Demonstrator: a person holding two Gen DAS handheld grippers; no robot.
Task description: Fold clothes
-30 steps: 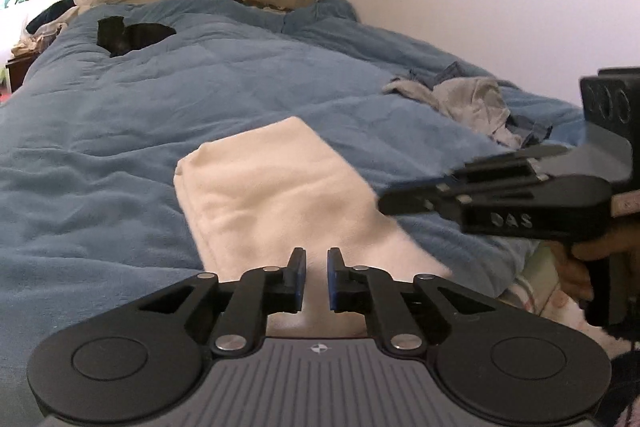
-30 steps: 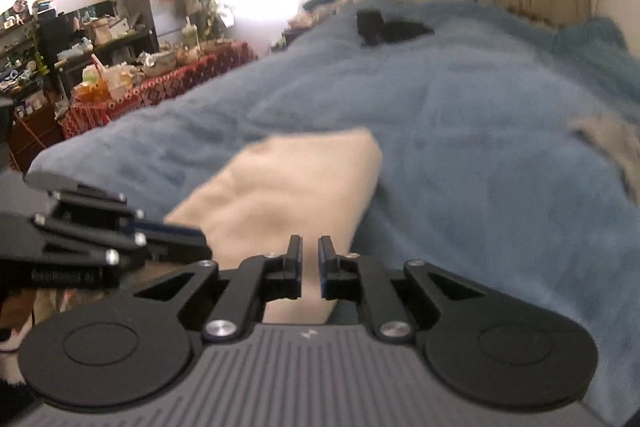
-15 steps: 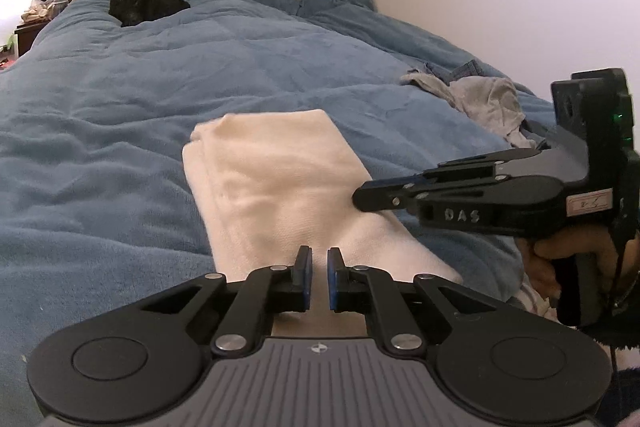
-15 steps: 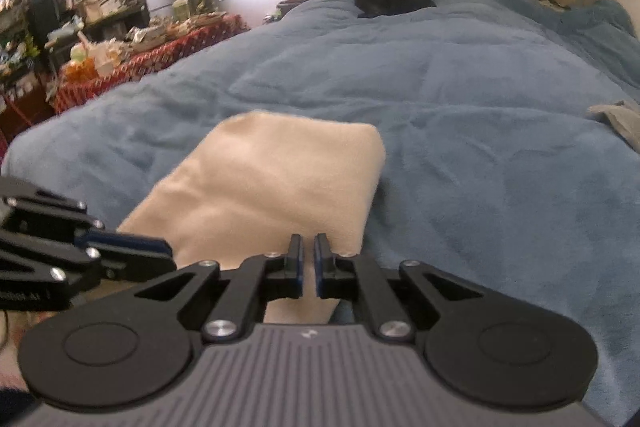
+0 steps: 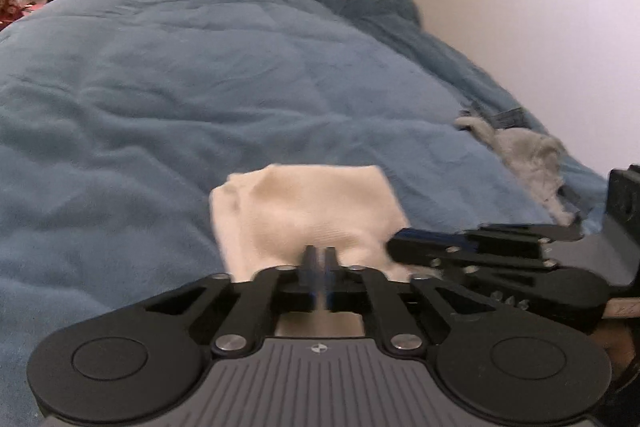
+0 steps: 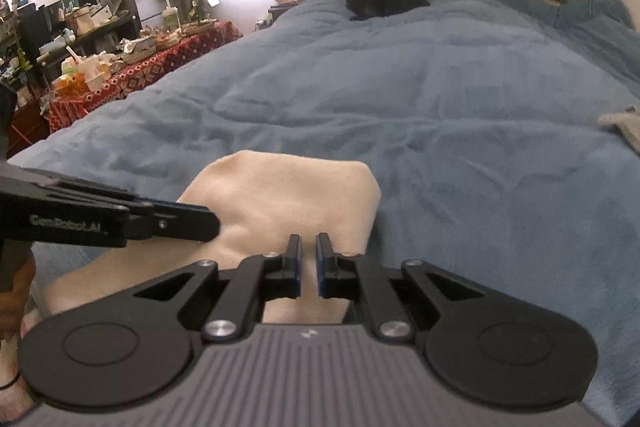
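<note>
While both my grippers hovered at the near edge of the bed (image 6: 460,99), the cream towel (image 6: 288,195) lay folded into a soft, thick rectangle on the blue blanket. My left gripper (image 5: 319,255) had its jaws pressed together, pinching the towel's near edge as far as I could tell. My right gripper (image 6: 308,247) was nearly shut over the cloth.
</note>
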